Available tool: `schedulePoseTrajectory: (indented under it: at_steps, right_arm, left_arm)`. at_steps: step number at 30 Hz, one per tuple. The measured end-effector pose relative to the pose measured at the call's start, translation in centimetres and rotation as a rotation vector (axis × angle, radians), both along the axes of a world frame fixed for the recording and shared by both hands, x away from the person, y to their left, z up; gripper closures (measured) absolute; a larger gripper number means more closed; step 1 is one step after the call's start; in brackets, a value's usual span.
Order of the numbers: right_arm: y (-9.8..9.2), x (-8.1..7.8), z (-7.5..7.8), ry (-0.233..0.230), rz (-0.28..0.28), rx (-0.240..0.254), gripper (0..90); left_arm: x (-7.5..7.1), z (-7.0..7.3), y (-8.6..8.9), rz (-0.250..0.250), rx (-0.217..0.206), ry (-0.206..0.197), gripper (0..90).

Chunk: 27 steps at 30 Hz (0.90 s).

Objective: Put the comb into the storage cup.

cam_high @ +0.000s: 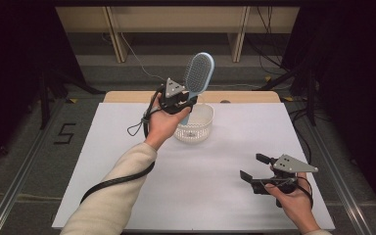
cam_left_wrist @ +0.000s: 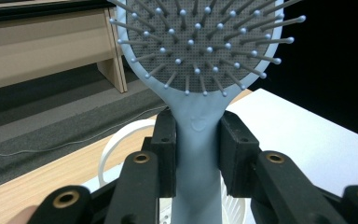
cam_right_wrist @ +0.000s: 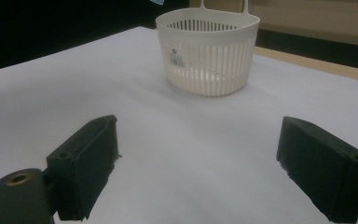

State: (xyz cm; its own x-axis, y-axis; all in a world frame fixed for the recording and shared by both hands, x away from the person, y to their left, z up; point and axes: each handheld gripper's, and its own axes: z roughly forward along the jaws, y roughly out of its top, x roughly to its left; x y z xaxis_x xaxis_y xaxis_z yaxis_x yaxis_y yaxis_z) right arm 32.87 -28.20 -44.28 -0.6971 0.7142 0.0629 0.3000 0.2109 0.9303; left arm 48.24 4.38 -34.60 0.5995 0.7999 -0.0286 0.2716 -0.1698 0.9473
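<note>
One brush [cam_high: 199, 72] is in hand, a pale blue paddle type with a grey cushion and ball-tipped pins. It can be judged light and stiff in the plastic frame, with the cushion and pins the only yielding parts; the smooth handle is likely to be slippery, so a firm clamp across it is called for. The head is best left untouched, since the pins would bend and give no flat face. The grip is best taken on the neck just below the head, or lower on the handle, where the sides run nearly parallel.

The left hand-held gripper [cam_left_wrist: 196, 158] is clamped on that handle just under the head, one black pad on each side, as shown in the left gripper view. The brush is held upright in the air, head at 12 o'clock, above the white slatted basket [cam_high: 194, 123], which stands on the worktop [cam_high: 127, 147] near its far edge. The handle's lower end hangs at the basket's mouth; whether it is inside cannot be told.

The right hand-held gripper [cam_high: 252, 168] rests low at 4 o'clock from the basket, well apart from it, with its jaws spread wide and nothing between them.
</note>
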Motion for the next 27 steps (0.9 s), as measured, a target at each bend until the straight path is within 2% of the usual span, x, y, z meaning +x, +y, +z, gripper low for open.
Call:
schedulePoseTrajectory:
  at_steps: [27]
  right_arm:
    - [0.02, 0.01, -0.03, -0.002, 0.0, 0.001, 13.2]
  left_arm:
    - [0.73, -0.33, -0.39, 0.005, 0.014, -0.01, 69.6]
